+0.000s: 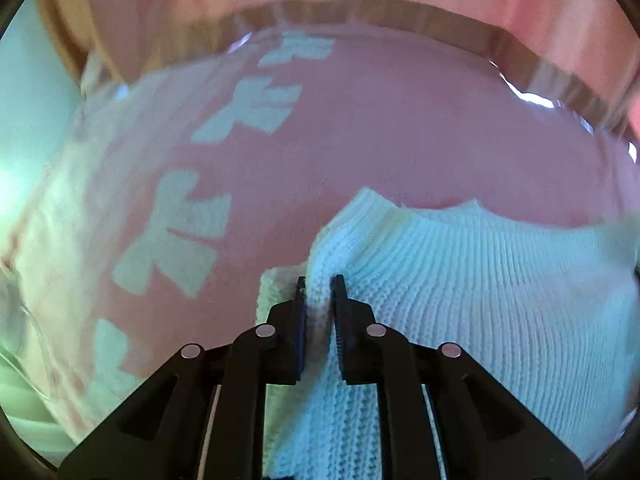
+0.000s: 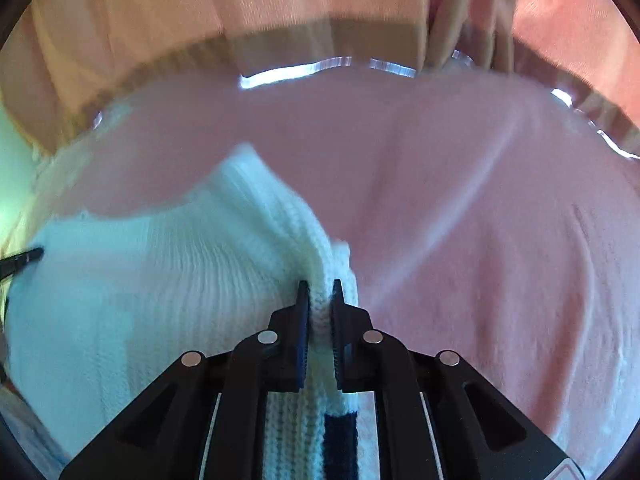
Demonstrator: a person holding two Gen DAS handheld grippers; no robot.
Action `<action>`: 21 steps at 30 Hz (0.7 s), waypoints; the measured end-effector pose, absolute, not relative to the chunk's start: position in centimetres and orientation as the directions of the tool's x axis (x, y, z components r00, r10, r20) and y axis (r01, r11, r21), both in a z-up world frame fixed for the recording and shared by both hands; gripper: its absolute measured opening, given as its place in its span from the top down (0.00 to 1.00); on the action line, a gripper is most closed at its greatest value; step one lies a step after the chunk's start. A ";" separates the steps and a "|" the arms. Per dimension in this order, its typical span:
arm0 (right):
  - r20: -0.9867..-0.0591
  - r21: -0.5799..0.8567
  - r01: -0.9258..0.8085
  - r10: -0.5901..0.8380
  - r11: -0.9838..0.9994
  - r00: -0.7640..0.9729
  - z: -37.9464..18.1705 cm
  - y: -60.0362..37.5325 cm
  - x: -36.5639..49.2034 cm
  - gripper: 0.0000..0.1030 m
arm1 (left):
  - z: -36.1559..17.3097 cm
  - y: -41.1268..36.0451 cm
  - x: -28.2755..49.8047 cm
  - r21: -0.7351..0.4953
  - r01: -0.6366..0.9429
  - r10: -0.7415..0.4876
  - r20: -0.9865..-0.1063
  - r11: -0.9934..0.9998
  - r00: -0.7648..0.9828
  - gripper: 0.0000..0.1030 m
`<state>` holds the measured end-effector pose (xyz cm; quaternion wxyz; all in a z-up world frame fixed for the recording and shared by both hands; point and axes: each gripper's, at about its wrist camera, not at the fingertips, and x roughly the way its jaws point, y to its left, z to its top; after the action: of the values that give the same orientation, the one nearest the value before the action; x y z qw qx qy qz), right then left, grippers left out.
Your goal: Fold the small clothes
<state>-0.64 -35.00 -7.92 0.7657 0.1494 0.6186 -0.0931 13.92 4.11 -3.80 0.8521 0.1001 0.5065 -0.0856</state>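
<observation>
Pinching a ridge of white ribbed knit, the left gripper (image 1: 319, 280) has its jaws closed on the white knitted garment (image 1: 460, 280), the fabric bunched up between the pads. The right gripper (image 2: 320, 284) is likewise clamped on a fold of the same garment, near a thick ribbed edge that rises ahead of its fingers. No container shows in either view.

The garment lies on a pink cloth (image 1: 400, 140) that covers the surface, and everything else is placed from that cloth. Along its far edge runs a shiny clear rim (image 2: 296, 70) catching light, with a brownish band (image 1: 400, 14) just beyond it and pale pink drapery (image 2: 160, 20) behind. Both views are smeared by blur, so finer detail cannot be told.

Only the left wrist view shows a row of pale cross-shaped patches (image 1: 176, 236) on the cloth, left of the garment. Only the right wrist view shows a dark navy stripe (image 2: 340, 440) in the knit below the fingers, a long crease (image 2: 460, 208) running across the cloth to the right, and a black tip (image 2: 28, 258) touching the garment's left side.
</observation>
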 end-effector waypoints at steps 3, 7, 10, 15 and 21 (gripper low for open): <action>-0.954 0.125 0.304 0.031 0.945 0.297 -4.0 -34.0 -1.1 0.93 | -1.7 4.4 12.5 0.046 0.271 -0.102 -0.855 0.962 0.509 0.88; -0.987 0.063 0.295 0.015 0.954 0.160 -7.4 -33.8 -2.0 0.90 | -4.2 5.2 13.0 0.073 0.240 -0.047 -0.887 0.968 0.459 0.87; -0.975 0.038 0.314 -0.034 0.949 0.221 -5.4 -33.6 -2.1 0.86 | -3.1 5.6 12.6 0.088 0.224 -0.039 -0.862 0.971 0.506 0.83; -0.890 0.053 0.238 -0.062 0.970 0.451 2.4 -30.7 -4.5 0.72 | 1.3 7.9 7.9 -0.037 0.158 -0.126 -0.788 0.987 0.603 0.62; -0.939 0.187 0.193 0.118 0.963 0.323 -1.7 -26.7 -7.6 0.94 | -1.0 2.8 2.3 -0.078 0.350 -0.265 -0.808 0.933 0.526 0.62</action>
<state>-7.56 -26.68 -1.72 0.8023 0.1337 0.5813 -0.0233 2.30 2.83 -1.03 0.8722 0.0469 0.4538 -0.1765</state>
